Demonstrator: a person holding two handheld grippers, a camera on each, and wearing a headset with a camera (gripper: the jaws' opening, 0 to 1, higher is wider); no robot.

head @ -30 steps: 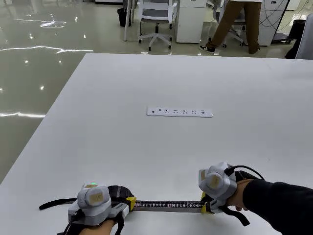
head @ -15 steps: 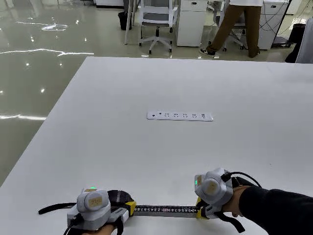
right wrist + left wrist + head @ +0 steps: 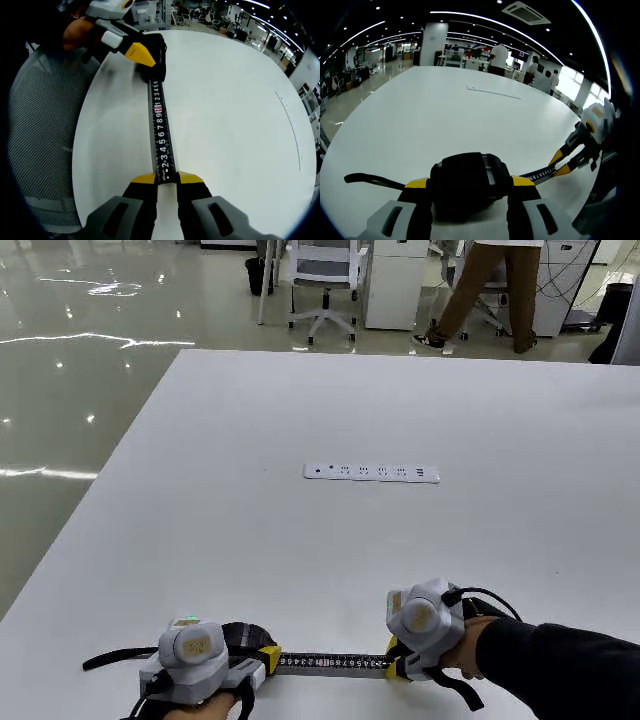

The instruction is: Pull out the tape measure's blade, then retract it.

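At the near edge of the white tabletop (image 3: 400, 390), the left gripper (image 3: 470, 183) is clamped around the black tape measure case (image 3: 467, 170). The blade (image 3: 159, 130) runs flat along the tabletop to the right gripper (image 3: 167, 179), which pinches its tip. Farther off lies a white power strip (image 3: 371, 472).

Tip of blade (image 3: 160, 125) hidden btwn right gripper (image 3: 166, 176) jaws; tape measure (image 3: 245, 636) mostly behind left gripper (image 3: 260, 656), head view.
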